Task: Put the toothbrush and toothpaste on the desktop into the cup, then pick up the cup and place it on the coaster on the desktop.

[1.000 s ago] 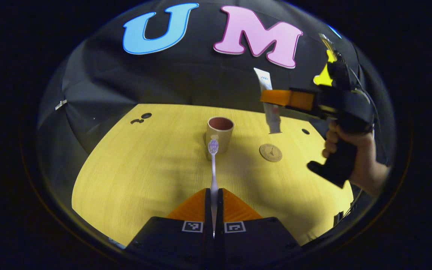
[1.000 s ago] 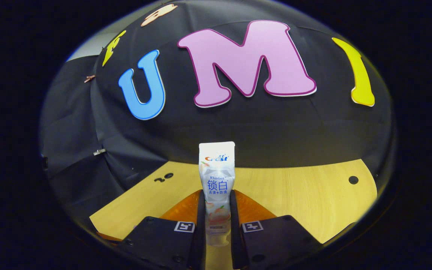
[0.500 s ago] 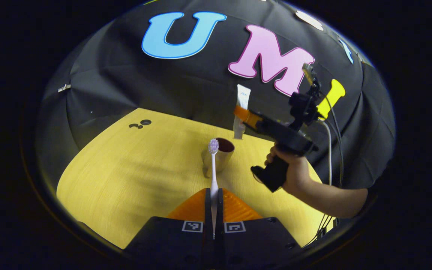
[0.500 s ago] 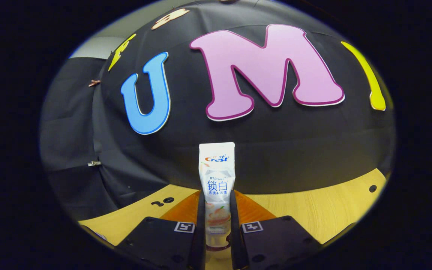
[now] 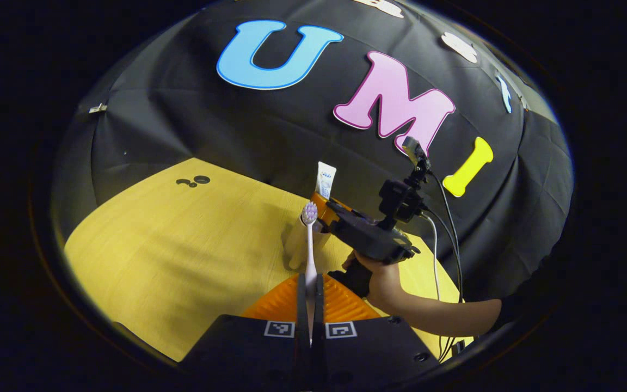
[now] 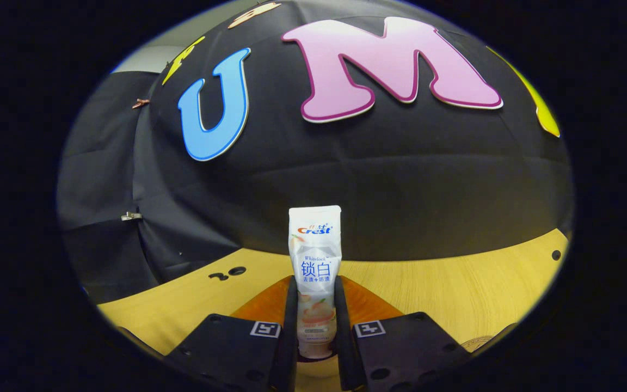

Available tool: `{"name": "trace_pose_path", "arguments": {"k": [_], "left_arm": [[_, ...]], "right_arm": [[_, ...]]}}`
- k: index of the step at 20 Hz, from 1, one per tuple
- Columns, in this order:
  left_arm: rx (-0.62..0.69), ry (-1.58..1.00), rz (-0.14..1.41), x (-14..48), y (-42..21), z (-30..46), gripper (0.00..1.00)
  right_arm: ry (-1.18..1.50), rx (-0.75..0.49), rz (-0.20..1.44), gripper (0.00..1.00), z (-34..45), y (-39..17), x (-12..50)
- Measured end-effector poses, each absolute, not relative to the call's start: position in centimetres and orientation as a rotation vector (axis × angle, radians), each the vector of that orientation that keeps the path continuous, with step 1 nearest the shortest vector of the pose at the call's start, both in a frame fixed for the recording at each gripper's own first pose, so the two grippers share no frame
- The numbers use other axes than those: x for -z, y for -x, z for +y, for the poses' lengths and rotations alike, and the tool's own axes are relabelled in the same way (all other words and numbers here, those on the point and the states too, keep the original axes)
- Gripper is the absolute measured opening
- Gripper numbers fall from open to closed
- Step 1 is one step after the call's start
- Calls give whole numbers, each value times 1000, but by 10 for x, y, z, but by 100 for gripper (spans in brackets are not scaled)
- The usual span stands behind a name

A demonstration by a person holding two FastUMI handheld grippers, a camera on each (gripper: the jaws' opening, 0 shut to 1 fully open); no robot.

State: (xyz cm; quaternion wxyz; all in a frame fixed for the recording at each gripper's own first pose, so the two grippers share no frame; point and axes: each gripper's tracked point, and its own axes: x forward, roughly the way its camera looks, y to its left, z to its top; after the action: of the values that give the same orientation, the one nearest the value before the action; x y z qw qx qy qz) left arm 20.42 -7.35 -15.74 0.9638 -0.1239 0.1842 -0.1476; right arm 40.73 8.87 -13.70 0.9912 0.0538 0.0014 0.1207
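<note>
**Both items lifted, neither yet in the cup**

The left tool (image 5: 309, 283) is clamped on the toothbrush (image 5: 309, 239), its two fingers pressed against the lower handle, the bristle head pointing up and away. The right tool (image 6: 315, 321) is closed on the toothpaste (image 6: 315, 272), which stands upright between its fingers with the flat crimped end on top. In the left gripper view the right tool (image 5: 324, 209) sits farther off, carried by a hand (image 5: 381, 277), with the tube rising above it.

The cup (image 5: 295, 247) stands on the yellow counter (image 5: 172, 245), mostly covered by the toothbrush and the right tool in front of it; only its pale left wall shows. The right tool appears to be just over or at the cup's mouth, though whether the tube's lower end has entered cannot be told. My reading is that the picking-up is done and the tube is about to be dropped in. The toothbrush must follow, then the cup has to be lifted to the coaster (image 6: 474, 343), a sliver of which shows at the near right edge in the right gripper view.

Around them: small dark holes (image 5: 194, 180) in the counter at far left, and cables (image 5: 447, 218) trailing from the right tool. The chief obstacle is crowding, with both tools close at one narrow cup mouth; the toothbrush probably has to wait.
</note>
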Motion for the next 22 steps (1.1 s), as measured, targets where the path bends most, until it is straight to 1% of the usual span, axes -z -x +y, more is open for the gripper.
{"name": "trace_pose_path", "arguments": {"k": [2, 3, 4, 7, 9, 15, 19, 22], "left_arm": [[312, 242, 375, 165, -204, -79, 6], [319, 233, 373, 166, -205, -82, 6], [329, 230, 366, 165, -205, -86, 6], [349, 249, 329, 154, -216, -98, 6], [358, 250, 287, 140, -227, -103, 6], [367, 272, 123, 82, -287, -114, 6], [369, 264, 8, 50, -336, -123, 6], [377, 226, -62, 43, -369, -132, 6]], "right_arm": [[-116, -256, 10, 37, 90, -404, 146], [-121, -255, 10, 42, 89, -402, 150], [-130, -262, 7, 43, 87, -394, 149], [-167, -228, -1, 100, 62, -372, 146], [-199, -189, -4, 98, 33, -355, 141], [-220, -72, 35, 98, -52, -320, 144], [-192, -31, 23, 98, -89, -304, 138], [-171, -5, 33, 98, -109, -295, 138]]}}
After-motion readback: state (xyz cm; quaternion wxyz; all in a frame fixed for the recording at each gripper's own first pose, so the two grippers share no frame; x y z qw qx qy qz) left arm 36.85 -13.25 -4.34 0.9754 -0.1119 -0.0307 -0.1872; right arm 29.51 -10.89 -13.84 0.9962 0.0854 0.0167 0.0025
